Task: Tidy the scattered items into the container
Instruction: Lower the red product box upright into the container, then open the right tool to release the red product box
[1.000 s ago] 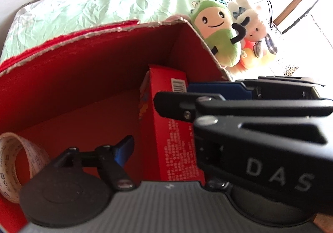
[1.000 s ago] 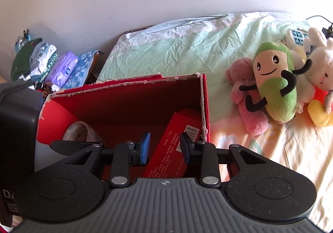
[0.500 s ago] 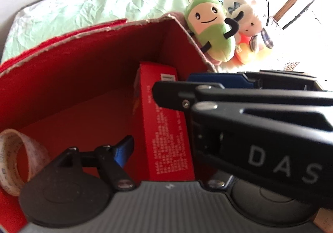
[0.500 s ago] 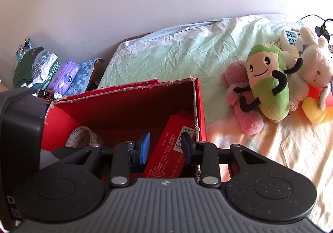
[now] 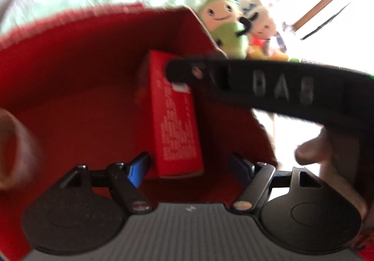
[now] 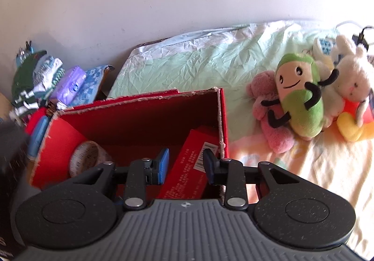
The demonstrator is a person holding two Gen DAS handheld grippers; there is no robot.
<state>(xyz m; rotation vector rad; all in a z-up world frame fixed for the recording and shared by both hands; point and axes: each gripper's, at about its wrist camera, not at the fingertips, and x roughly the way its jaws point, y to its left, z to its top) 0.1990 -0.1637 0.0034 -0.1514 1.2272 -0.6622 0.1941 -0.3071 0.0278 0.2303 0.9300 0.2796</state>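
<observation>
"DAS", seemingly, on right gripper (image 5: 280,88)

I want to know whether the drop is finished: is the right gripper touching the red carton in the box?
Apart. In the right wrist view the right gripper stands open, with red carton showing in the gap beyond both blue pads, lying inside the red box.

The box (image 6: 140,118) was red inside, with a pale torn rim. In it lay a red carton (image 6: 187,167) with white print and a barcode, and a beige printed tape roll (image 6: 87,156). Beside the box, the sheet (image 6: 187,67) was pale green; a green-and-cream plush toy (image 6: 299,100) had black limbs.
</observation>
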